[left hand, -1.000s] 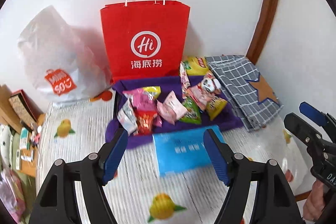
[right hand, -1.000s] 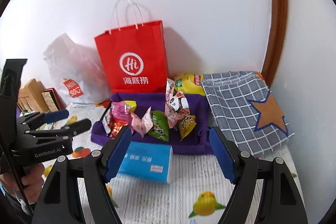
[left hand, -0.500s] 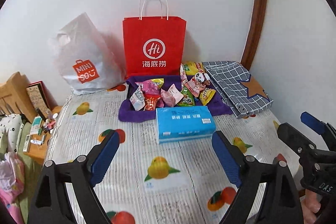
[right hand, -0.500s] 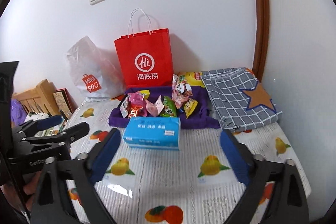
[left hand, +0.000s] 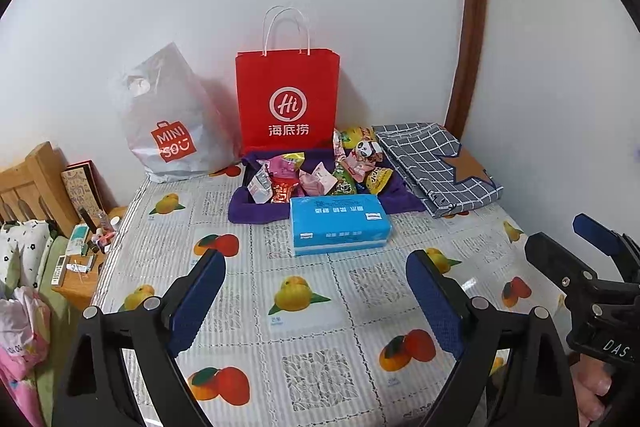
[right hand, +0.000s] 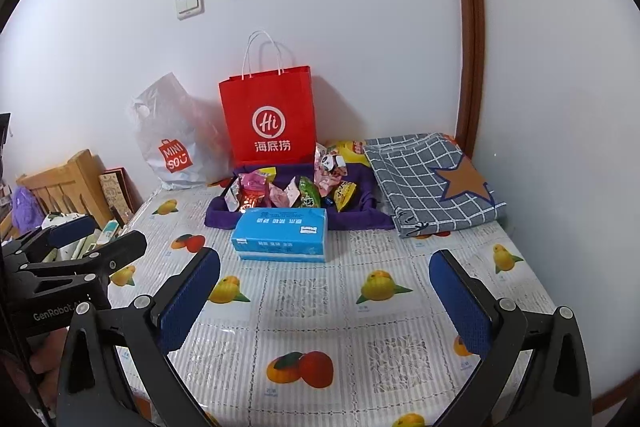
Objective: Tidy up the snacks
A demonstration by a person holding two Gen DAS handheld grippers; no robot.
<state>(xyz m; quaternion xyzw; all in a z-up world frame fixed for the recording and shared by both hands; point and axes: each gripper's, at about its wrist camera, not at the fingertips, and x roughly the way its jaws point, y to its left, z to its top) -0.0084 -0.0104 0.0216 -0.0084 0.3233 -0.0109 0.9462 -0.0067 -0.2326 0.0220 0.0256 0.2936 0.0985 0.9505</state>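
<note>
while both tools (left hand: 316,291) gape, snacks (left hand: 316,179) well beyond

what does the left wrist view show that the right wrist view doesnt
Only the left wrist view: the right claw coming in at its right edge, and small bottles and a remote on the wooden side table.

Only the right wrist view: the left claw at its left edge, and something purple and fluffy behind the wooden rail.

Both: the red paper bag, white plastic bag, snacks on a purple cloth, blue tissue pack, checked cloth and fruit-print tablecloth. Both claws are open and empty.
</note>
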